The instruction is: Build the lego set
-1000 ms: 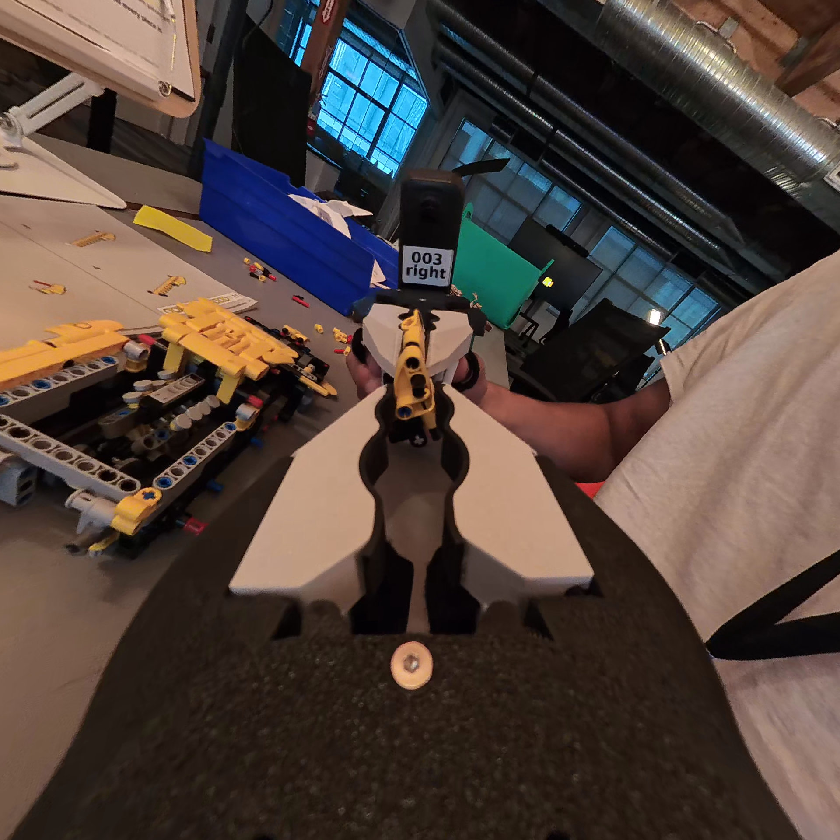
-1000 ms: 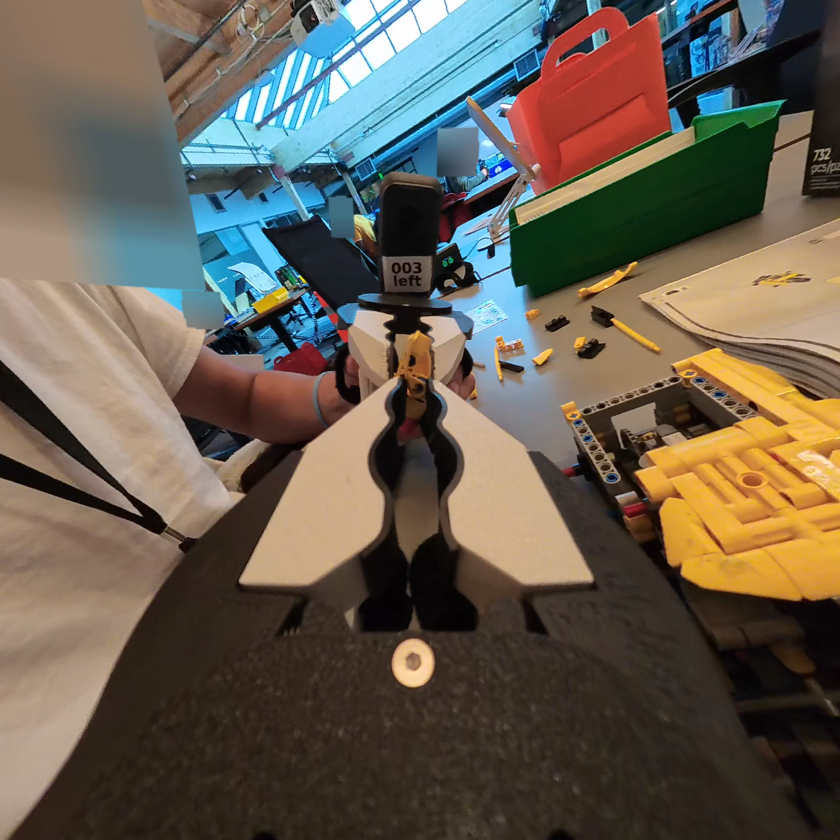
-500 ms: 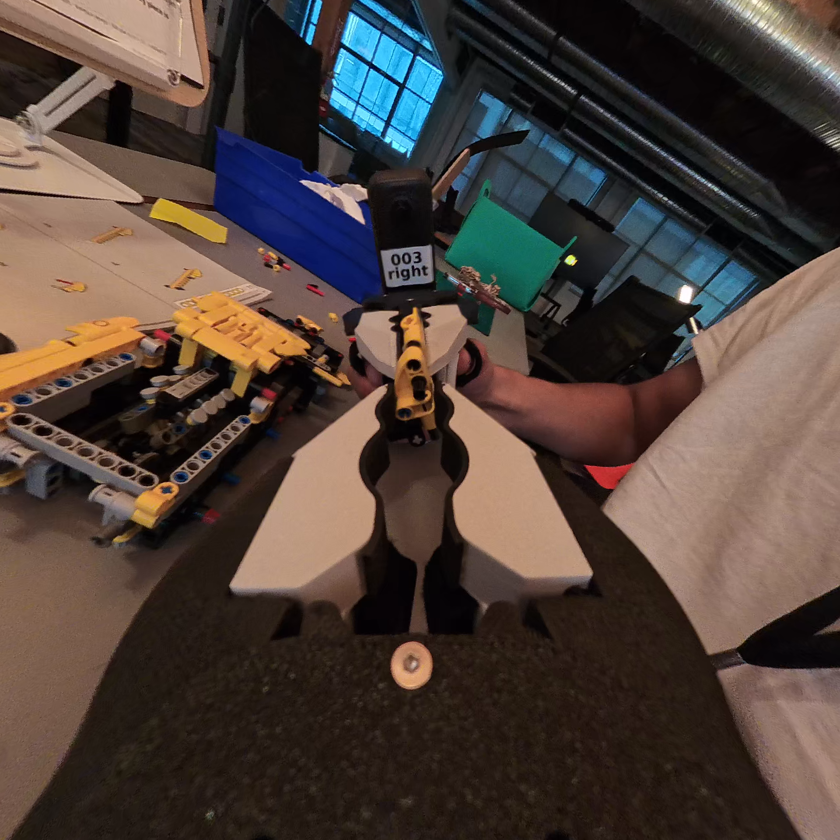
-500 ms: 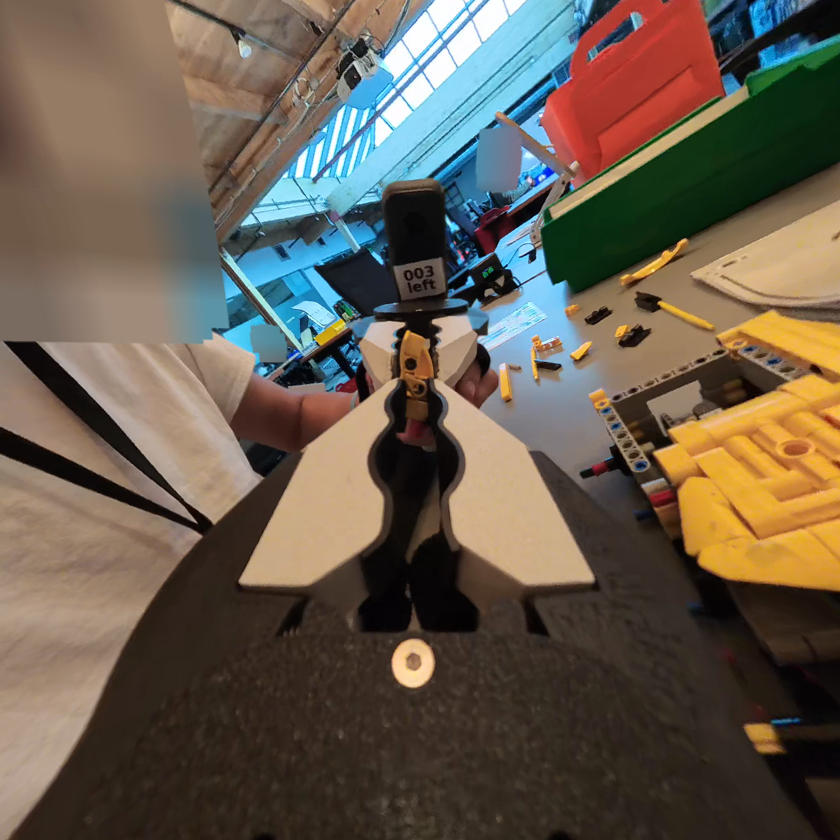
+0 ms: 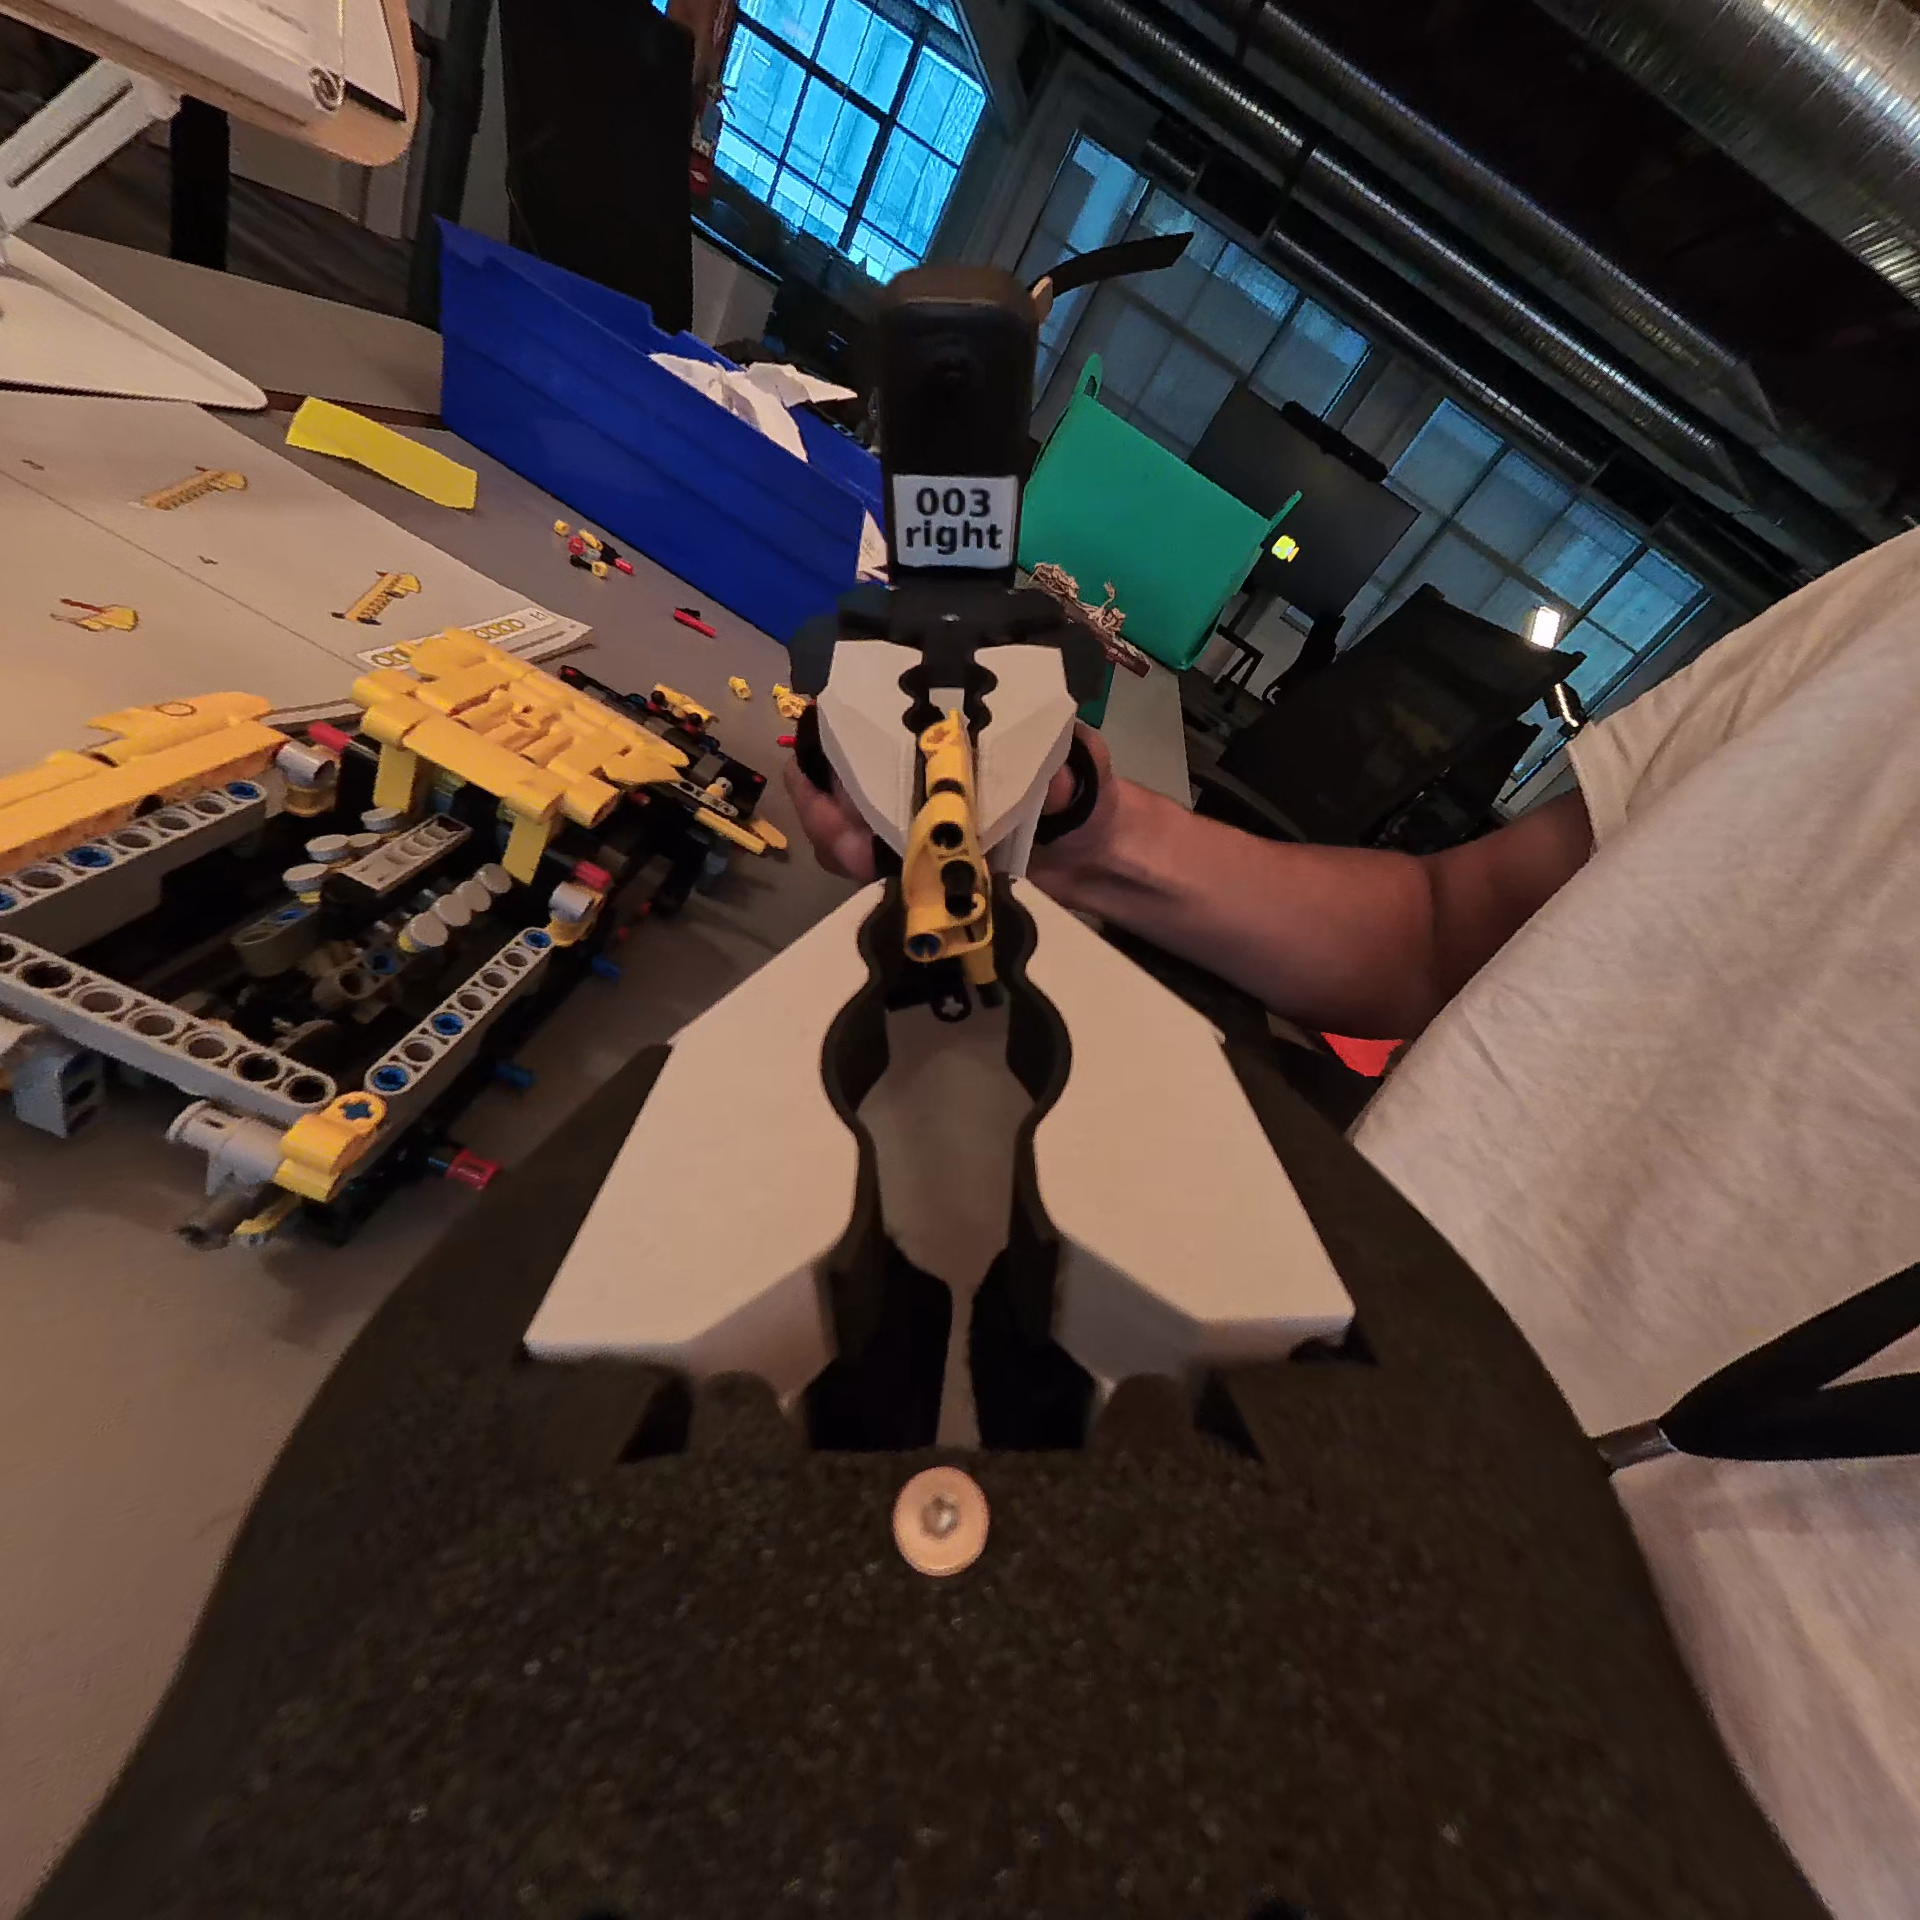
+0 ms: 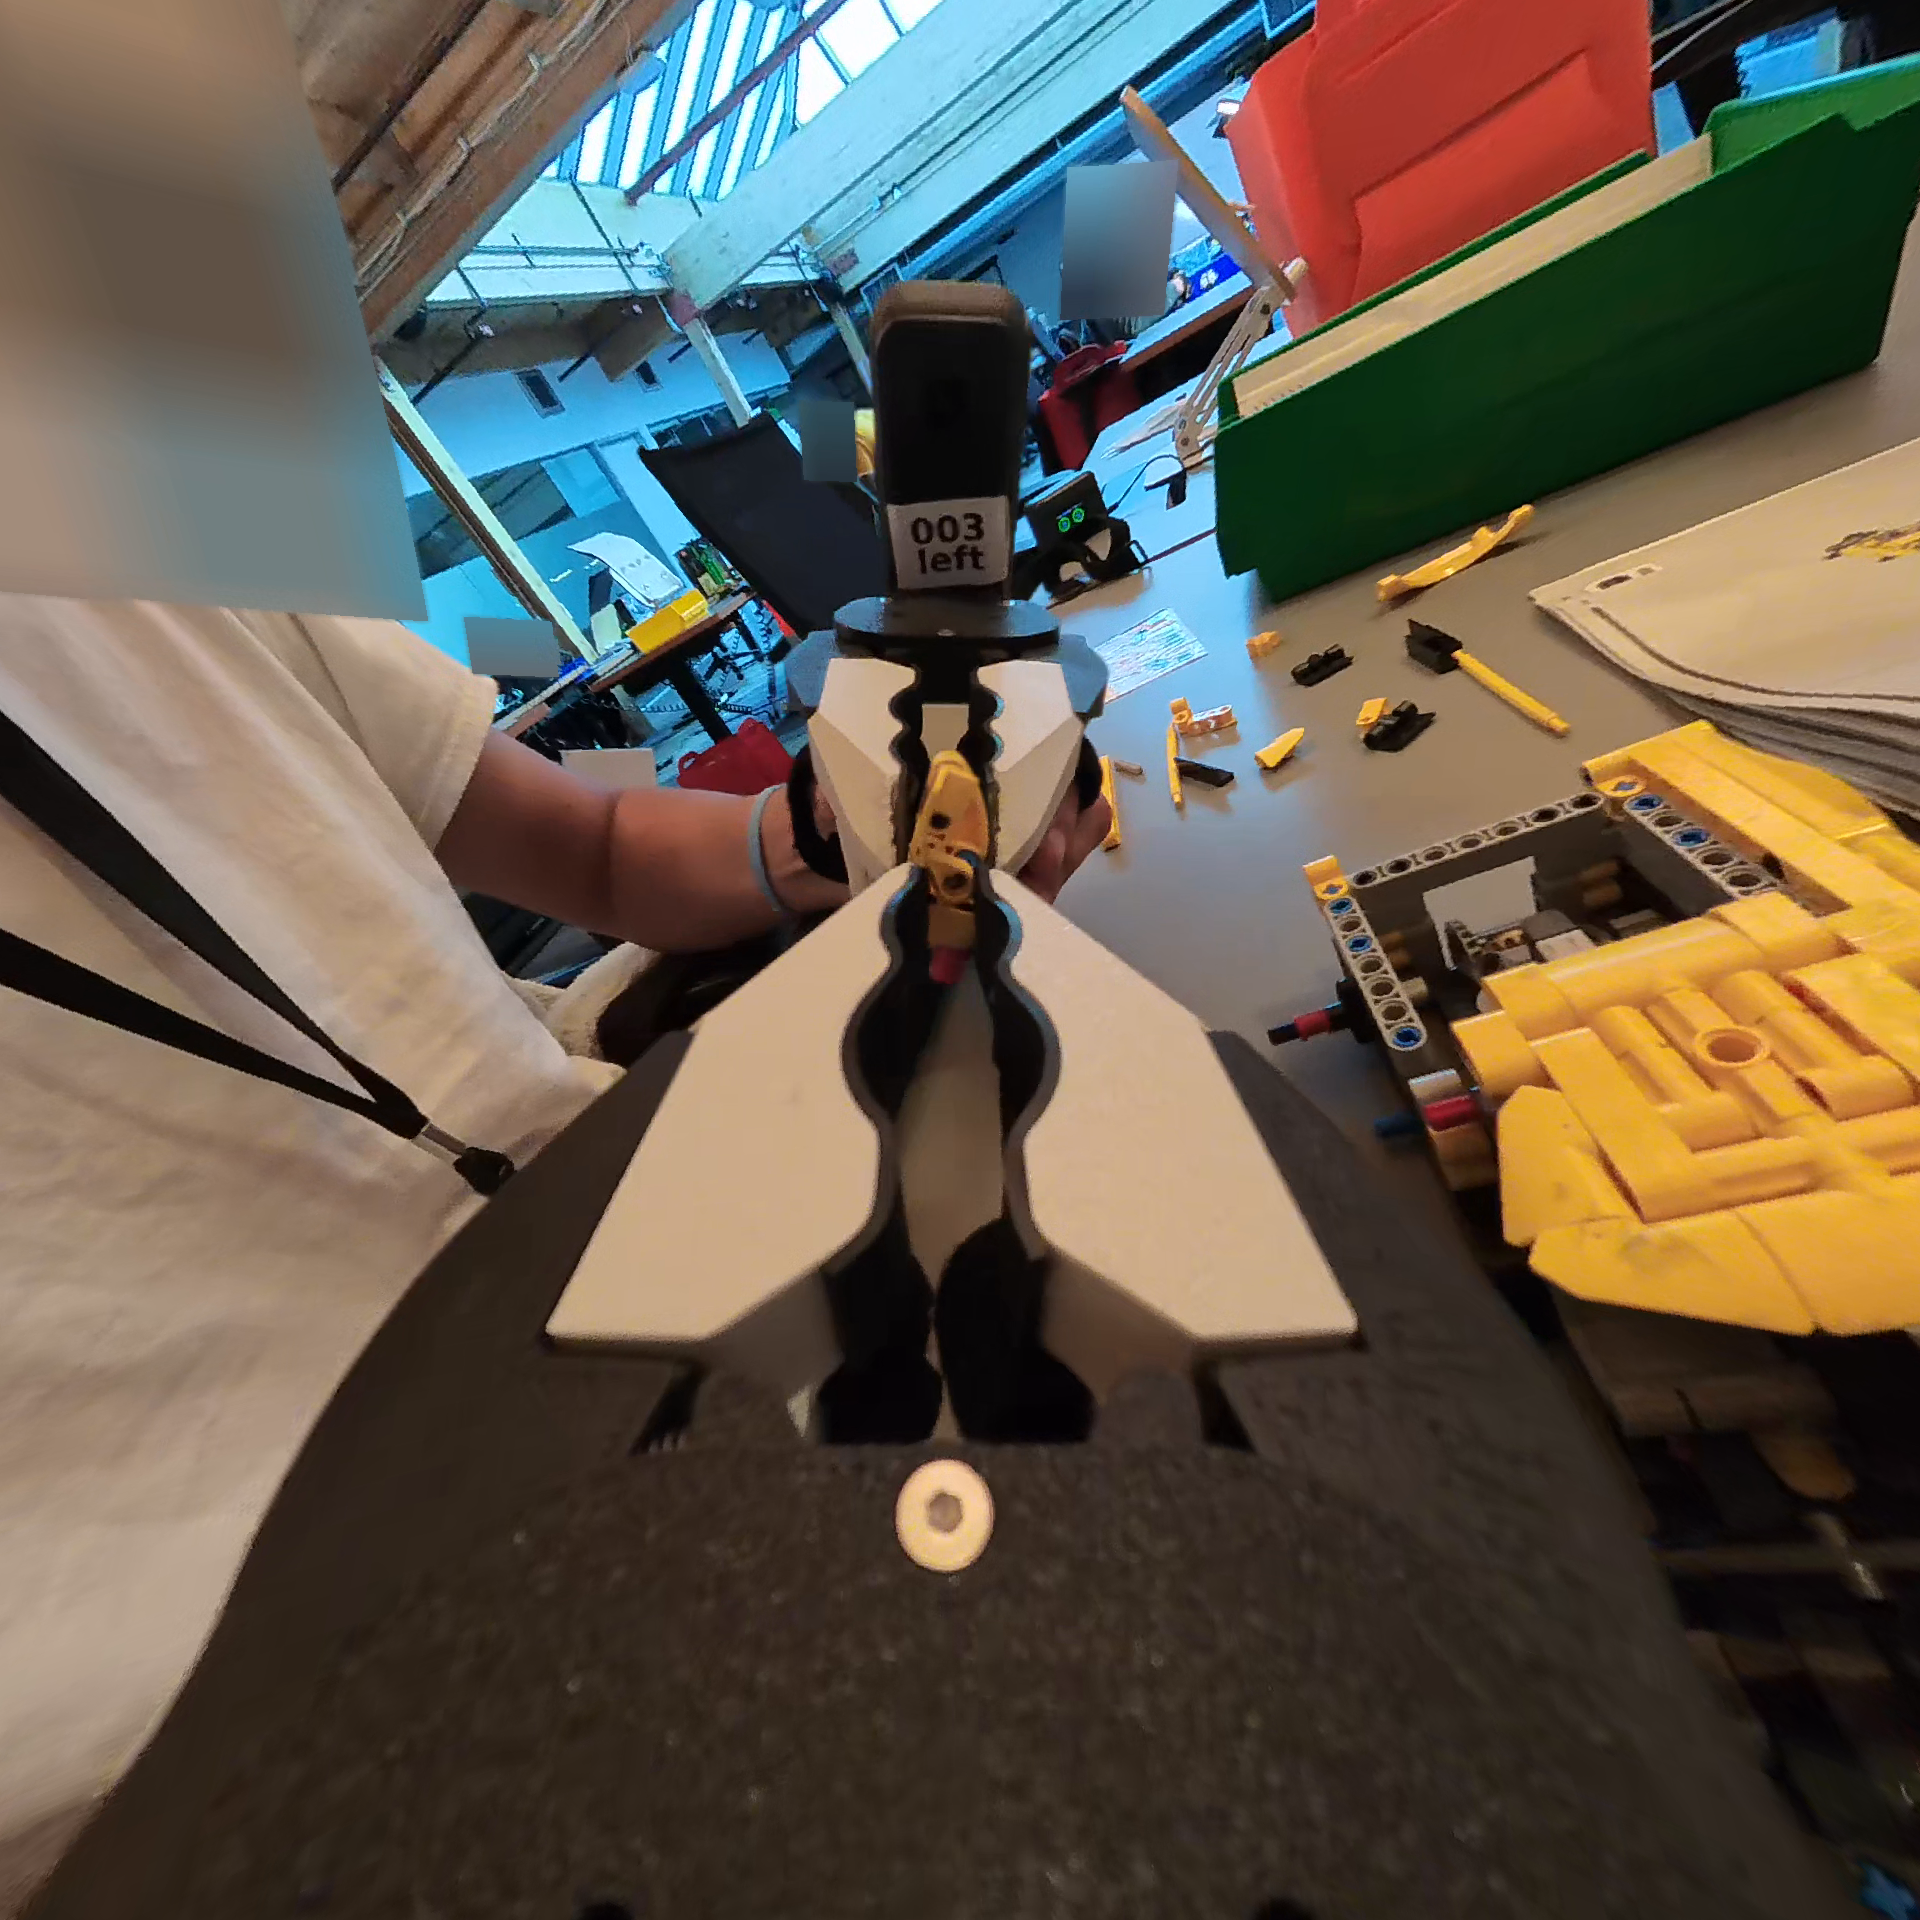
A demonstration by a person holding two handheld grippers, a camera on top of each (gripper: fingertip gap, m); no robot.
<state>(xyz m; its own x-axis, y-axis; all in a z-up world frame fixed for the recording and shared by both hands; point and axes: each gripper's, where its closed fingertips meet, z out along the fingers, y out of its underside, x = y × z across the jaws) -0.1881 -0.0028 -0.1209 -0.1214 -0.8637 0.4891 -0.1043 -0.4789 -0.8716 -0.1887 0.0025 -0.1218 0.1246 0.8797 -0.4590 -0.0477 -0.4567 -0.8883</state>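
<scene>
At frame centre, the left gripper (image 5: 940,935) and right gripper (image 6: 948,894) are both clamping one small yellow piece (image 5: 943,852) in mid-air; pressing straight along its length should seat it. The half-built model (image 5: 312,894) is sitting at left.

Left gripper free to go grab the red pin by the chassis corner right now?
Probably not: left gripper is shut on the yellow piece, shared with the right gripper. The path to the red pin looks open.
</scene>
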